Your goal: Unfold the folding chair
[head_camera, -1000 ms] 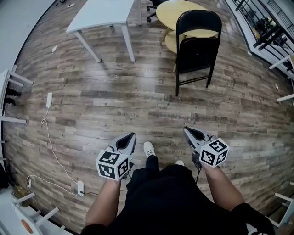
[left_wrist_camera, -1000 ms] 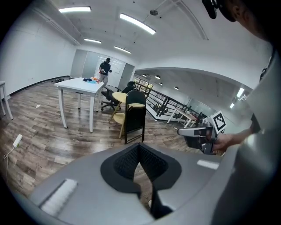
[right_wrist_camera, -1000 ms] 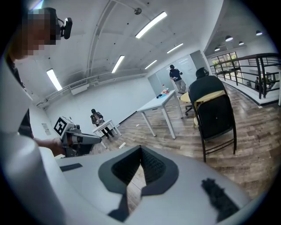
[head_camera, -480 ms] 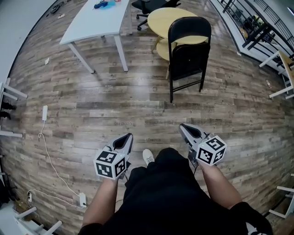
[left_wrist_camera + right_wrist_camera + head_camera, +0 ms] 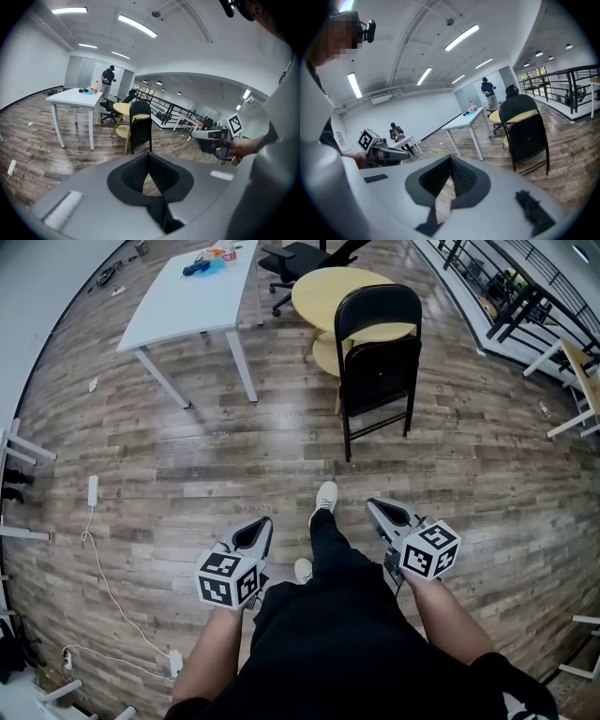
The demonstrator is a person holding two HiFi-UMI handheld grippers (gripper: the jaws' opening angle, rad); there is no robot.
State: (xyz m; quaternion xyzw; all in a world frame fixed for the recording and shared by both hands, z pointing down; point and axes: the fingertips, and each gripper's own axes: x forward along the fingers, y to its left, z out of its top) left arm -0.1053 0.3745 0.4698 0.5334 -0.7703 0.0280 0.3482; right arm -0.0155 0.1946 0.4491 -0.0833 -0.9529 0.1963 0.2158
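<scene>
Black folding chair (image 5: 378, 371) at 12 o'clock, upright on wood floor, folded flat, just in front of yellow round table (image 5: 333, 282). Left claw (image 5: 262, 523), right claw (image 5: 375, 506) at 6 o'clock, pinched closed, empty, well apart from chair: likely approach, nothing within reach to grip yet.

1. a large open office or lab-style workroom: white walls and a curved white ceiling with long strip lights (image 5: 137, 26).
2. a wood-plank floor (image 5: 187, 465) carries a white table (image 5: 187, 301), a round yellow table (image 5: 323, 287), a black office chair (image 5: 295, 257) and a black folding chair (image 5: 378, 362).
3. more white tables (image 5: 574, 371) stand near a black railing (image 5: 487, 277).
4. a power strip (image 5: 93, 491) lies on the floor, and a person (image 5: 108, 77) stands beyond the white table.
</scene>
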